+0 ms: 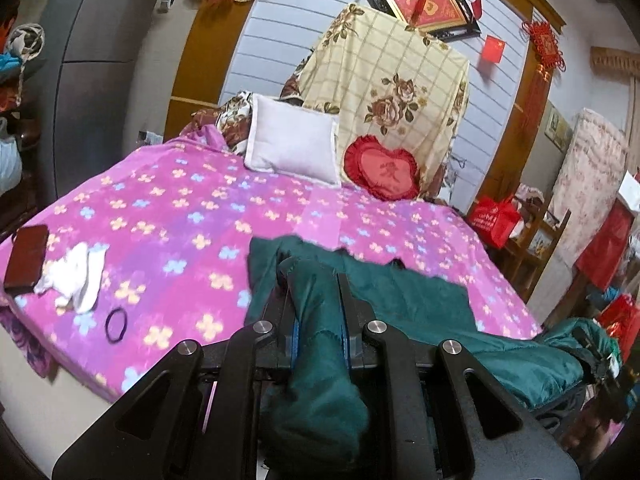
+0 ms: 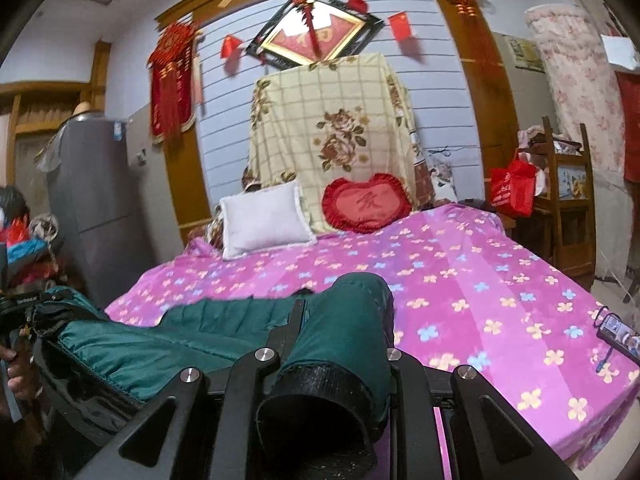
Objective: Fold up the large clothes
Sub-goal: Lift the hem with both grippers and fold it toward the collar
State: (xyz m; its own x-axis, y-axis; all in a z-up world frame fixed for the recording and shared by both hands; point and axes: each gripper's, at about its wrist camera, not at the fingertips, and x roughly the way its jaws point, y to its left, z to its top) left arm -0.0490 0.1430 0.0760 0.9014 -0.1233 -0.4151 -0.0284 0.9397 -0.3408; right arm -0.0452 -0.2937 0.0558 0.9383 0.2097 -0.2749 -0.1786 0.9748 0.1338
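A dark green padded jacket [image 1: 420,304] hangs between both grippers over a bed with a pink flowered sheet [image 1: 180,220]. My left gripper [image 1: 316,280] is shut on a bunched fold of the green fabric, which spills back over the jaws toward the camera. My right gripper [image 2: 344,304] is shut on a green sleeve with a black ribbed cuff [image 2: 316,384]. The jacket's body [image 2: 160,344] stretches left from it toward the other gripper, held by a hand [image 2: 16,372]. Its far edge rests on the sheet [image 2: 480,280].
A white pillow [image 1: 292,144] and a red heart cushion [image 1: 382,168] lean at the bed's head. A dark red case [image 1: 26,258], a white cloth [image 1: 76,276] and a black hair tie [image 1: 116,325] lie on the left. A wooden shelf [image 2: 568,200] stands right.
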